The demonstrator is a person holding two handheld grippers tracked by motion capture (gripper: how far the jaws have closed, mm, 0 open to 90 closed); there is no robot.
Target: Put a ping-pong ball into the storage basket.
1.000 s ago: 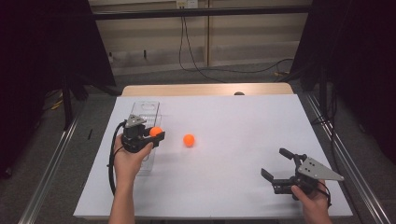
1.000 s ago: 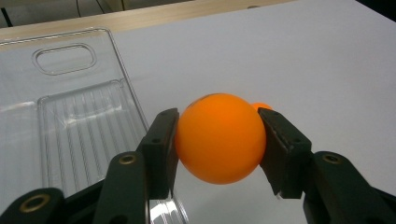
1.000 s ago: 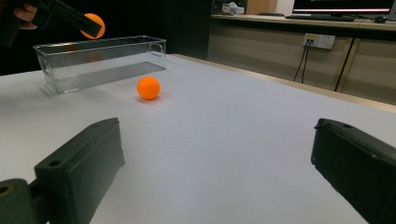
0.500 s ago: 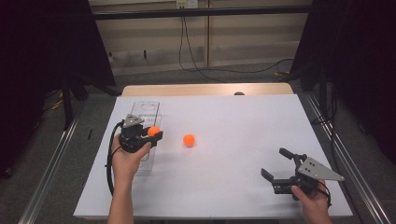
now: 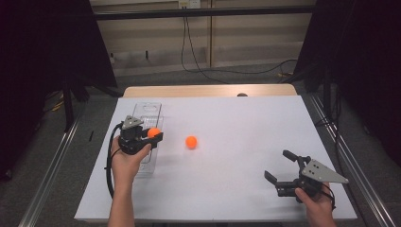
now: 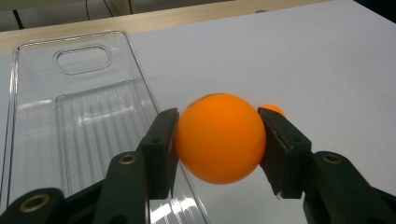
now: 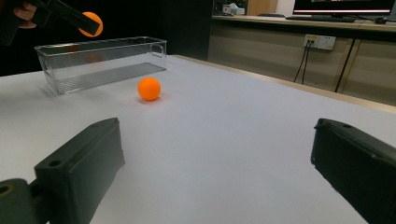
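Observation:
My left gripper is shut on an orange ball, pads pressed on both sides of it. It holds the ball in the air above the right wall of a clear plastic bin at the table's left. A second orange ball lies on the white table to the right of the bin; it peeks out behind the right jaw as the second ball. My right gripper rests near the front right edge, jaws wide apart and holding nothing. In the right gripper view, the loose ball lies ahead on the table, next to the bin.
The bin's ribbed floor holds nothing that I can see. The white table top stretches between both hands. A wooden strip runs along the far edge, and metal rails flank the table.

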